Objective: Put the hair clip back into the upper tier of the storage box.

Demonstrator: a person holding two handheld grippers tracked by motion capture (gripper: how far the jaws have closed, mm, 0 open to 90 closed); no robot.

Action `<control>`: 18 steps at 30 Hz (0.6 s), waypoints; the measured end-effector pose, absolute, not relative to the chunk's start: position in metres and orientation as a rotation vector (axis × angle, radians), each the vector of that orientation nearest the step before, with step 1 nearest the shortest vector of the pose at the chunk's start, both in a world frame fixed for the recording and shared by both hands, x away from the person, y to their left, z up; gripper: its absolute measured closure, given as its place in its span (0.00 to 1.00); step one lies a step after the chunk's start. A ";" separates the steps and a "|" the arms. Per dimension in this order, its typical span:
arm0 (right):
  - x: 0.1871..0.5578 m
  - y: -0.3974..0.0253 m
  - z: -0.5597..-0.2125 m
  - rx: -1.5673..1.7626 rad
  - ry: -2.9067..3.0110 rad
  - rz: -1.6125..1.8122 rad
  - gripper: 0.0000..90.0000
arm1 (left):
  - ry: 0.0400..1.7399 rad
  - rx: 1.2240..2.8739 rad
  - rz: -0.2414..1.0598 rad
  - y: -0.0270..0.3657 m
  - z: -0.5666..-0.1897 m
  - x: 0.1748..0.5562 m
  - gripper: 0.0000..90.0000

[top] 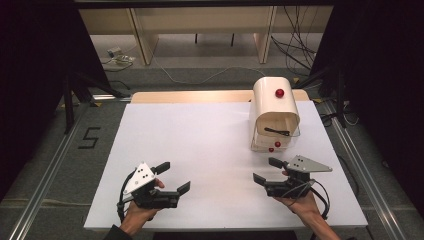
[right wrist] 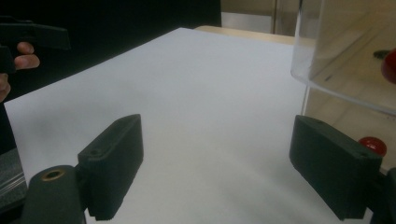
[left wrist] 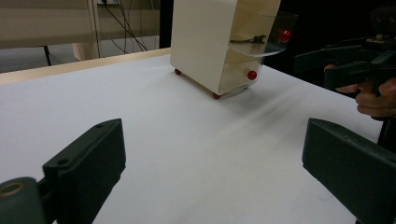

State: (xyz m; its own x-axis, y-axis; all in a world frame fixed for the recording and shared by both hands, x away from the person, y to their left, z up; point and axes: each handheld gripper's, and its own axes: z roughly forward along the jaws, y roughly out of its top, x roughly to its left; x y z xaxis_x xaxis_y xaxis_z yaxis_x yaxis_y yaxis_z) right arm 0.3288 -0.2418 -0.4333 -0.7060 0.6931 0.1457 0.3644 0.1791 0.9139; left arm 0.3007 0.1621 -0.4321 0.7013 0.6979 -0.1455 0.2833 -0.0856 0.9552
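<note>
Fingers of both grippers spread wide – left gripper [top: 172, 179], right gripper [top: 266, 170] near cream drawer cabinet [top: 272, 107]

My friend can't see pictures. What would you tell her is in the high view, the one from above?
Two hands each hold an open black two-jaw gripper, left gripper and right gripper, low over a white table. Near the right one stands a cream box-shaped cabinet with clear drawers and red round knobs; its upper drawer is pulled out, with a dark thing inside.
</note>
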 end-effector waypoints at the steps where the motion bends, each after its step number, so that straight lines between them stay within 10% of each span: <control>1: 0.329 -0.242 -0.434 1.007 2.162 1.532 0.20 | 0.801 1.669 0.415 0.162 -0.432 0.301 0.06; 18: 0.322 -0.253 -0.438 1.075 2.138 1.521 0.20 | 0.798 1.664 0.420 0.162 -0.432 0.301 0.06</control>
